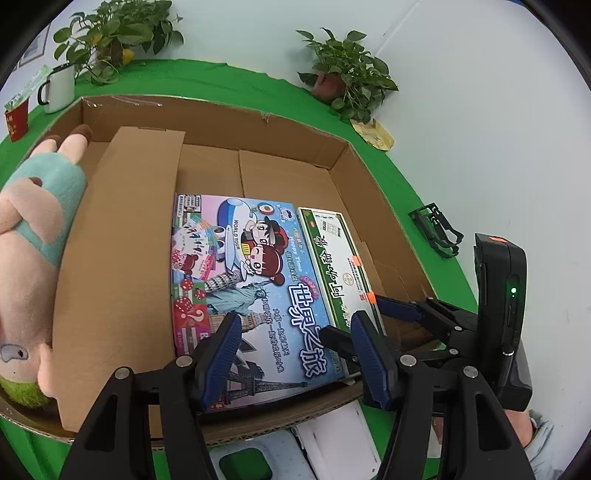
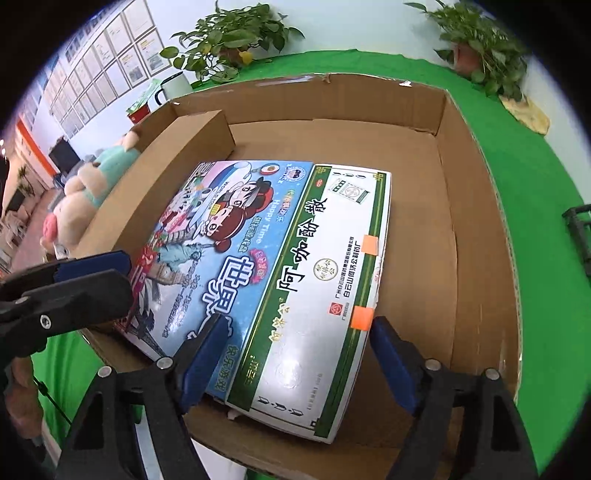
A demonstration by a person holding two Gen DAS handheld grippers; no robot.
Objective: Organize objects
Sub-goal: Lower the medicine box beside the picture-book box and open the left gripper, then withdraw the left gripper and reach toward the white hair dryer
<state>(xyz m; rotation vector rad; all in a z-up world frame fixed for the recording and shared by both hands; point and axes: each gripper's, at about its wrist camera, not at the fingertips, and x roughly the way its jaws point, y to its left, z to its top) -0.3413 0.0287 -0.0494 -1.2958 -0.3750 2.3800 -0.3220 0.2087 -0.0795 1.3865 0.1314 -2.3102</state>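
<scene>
A wide, shallow cardboard box lies on a green table. In it sit a colourful board game box and, along its right side, a white and green carton with orange tape tabs. My left gripper hovers open over the near end of the game box with nothing between its fingers. My right gripper is open and straddles the near end of the carton, with a gap showing at the right pad. A plush toy lies at the left, behind a cardboard divider.
Two potted plants, a white mug and a red cup stand at the back of the green table. A black frame lies at the right. A white and pale blue object sits below the box's near edge.
</scene>
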